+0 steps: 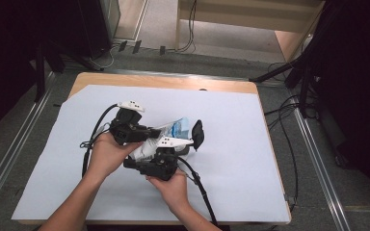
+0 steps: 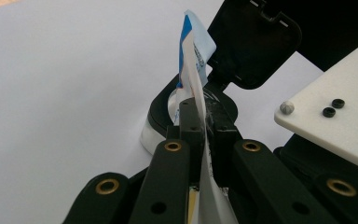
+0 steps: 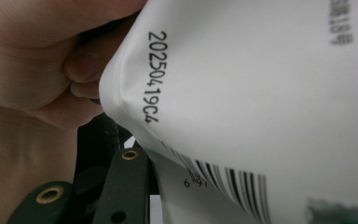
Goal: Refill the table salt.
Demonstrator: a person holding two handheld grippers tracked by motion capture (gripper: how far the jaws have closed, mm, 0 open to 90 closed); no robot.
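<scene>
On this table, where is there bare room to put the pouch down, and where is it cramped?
The pale sheet lies bare along its right side up to the table's wooden edge, across the far strip, and at the near left corner. It is crowded at the middle, where both hand-held grippers, the white and blue plastic pouch and the black flip-lid container bunch together.
</scene>
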